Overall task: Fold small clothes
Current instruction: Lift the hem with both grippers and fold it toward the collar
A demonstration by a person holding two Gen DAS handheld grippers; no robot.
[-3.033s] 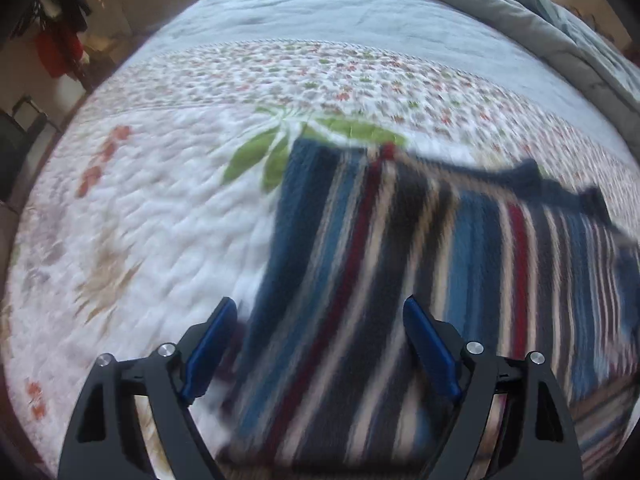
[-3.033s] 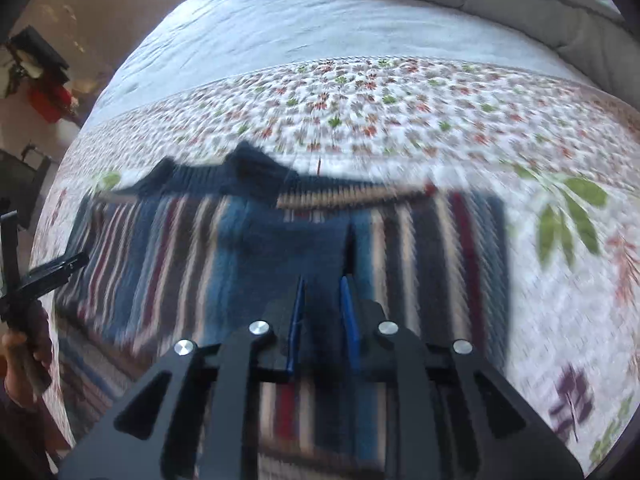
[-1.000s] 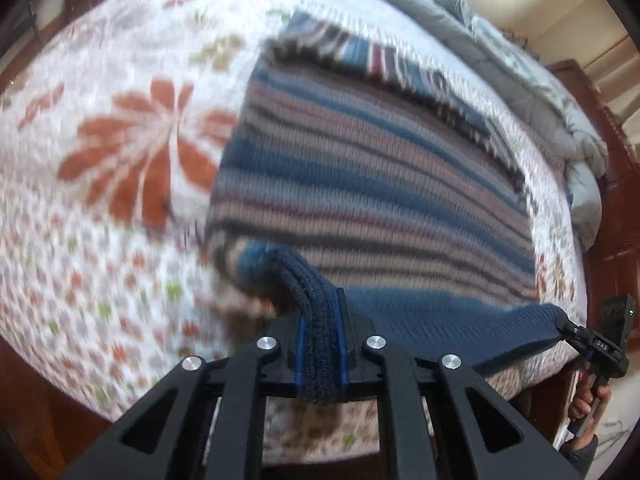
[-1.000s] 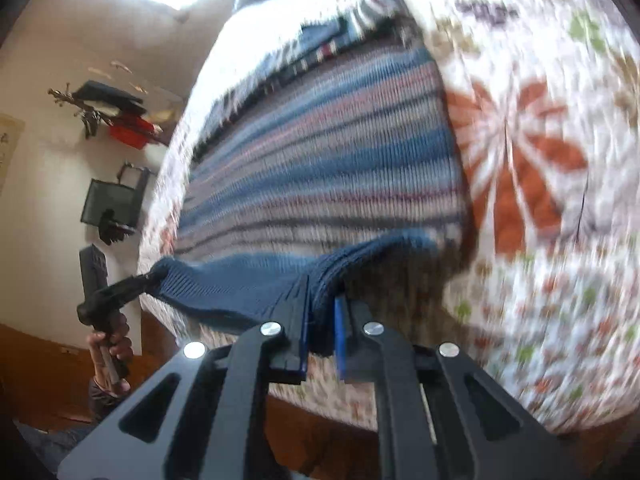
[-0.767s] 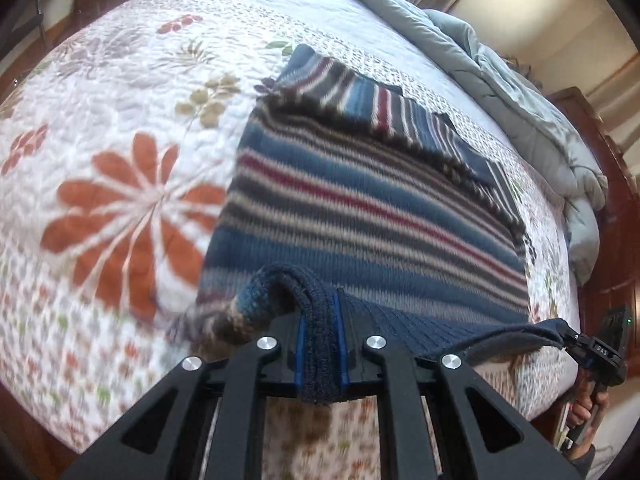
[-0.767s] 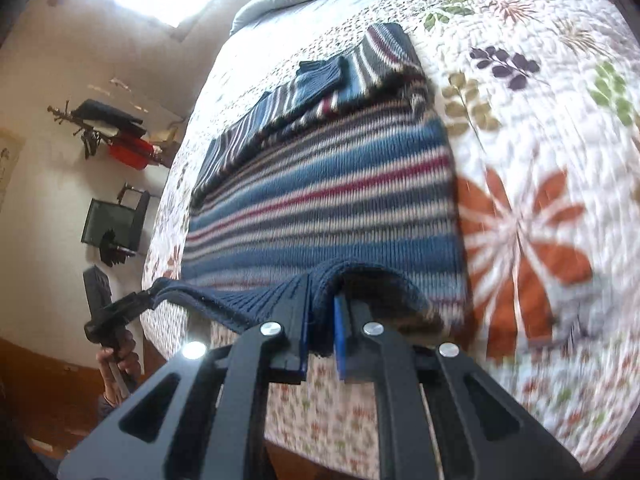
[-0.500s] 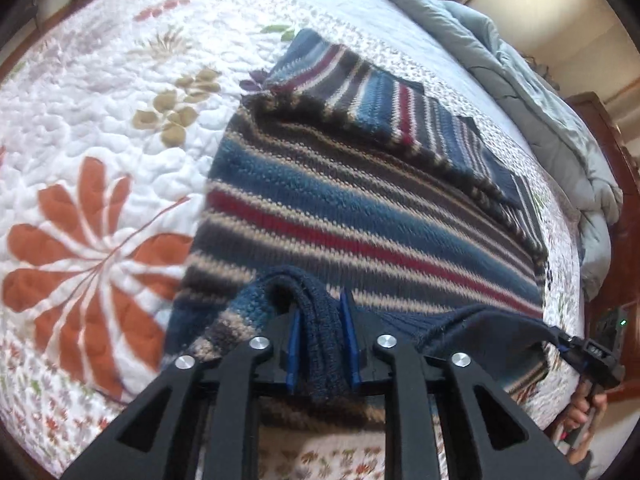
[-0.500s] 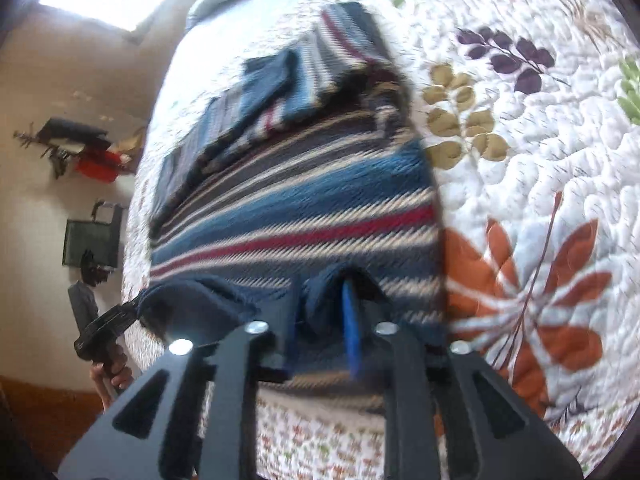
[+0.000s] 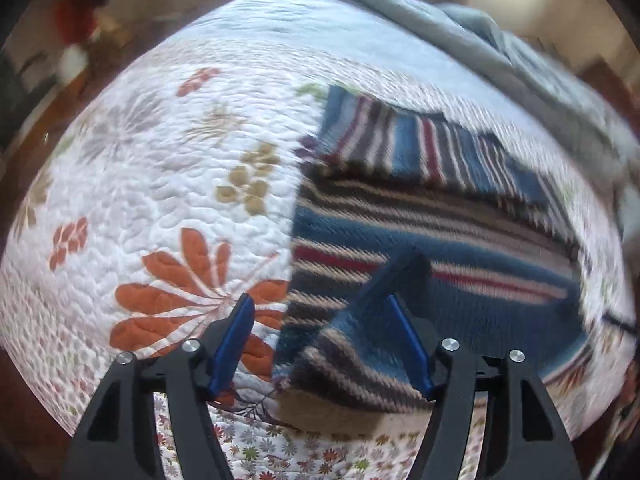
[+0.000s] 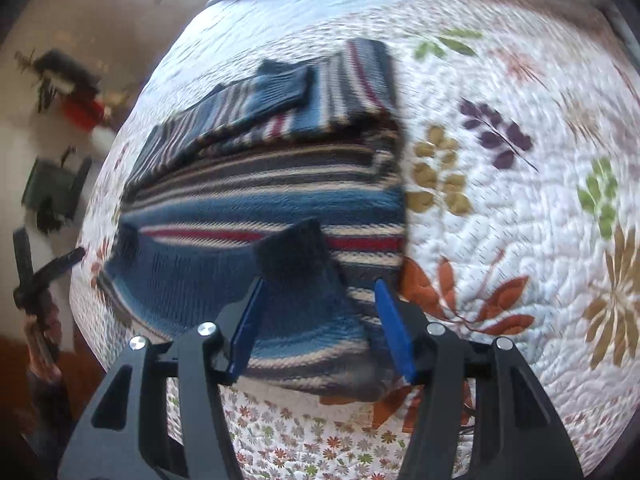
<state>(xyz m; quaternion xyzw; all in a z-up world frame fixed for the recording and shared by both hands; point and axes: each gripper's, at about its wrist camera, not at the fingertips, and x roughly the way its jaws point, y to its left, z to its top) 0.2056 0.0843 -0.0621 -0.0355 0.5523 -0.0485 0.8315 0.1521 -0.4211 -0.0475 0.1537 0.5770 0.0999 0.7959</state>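
Striped sweater [image 9: 460, 240] lying flat on the quilt [image 9: 160, 200] of the bed, near the bed's front edge, sleeves folded across the far end, hem just brought over onto the body. Long axis now running across both views, parallel to the near bed edge.

Left tool [image 9: 328, 340]: jaws opening, pads off the cloth; the raised hem corner [image 9: 400, 276] standing loosely between them, not pinched. Sweater's left edge directly ahead, body extending away to the right in this view.

Right tool [image 10: 320, 324]: jaws likewise opening, nothing gripped; the other hem corner [image 10: 296, 248] peaked up between the pads. Sweater's right edge just ahead, body extending left. Person's hand [image 10: 40, 320] with the left tool visible at the far left of this view.

Judged equal reach: each tool over its own end of the folded hem. Next fold likely turning on the long axis, end to end, so either tool positioned to lead.

Change from one second earlier: both tools then clamped tight on the hem with the cloth held up off the bed; now released, hem laid on the body, both corners slumping. Sleeve fold unchanged.
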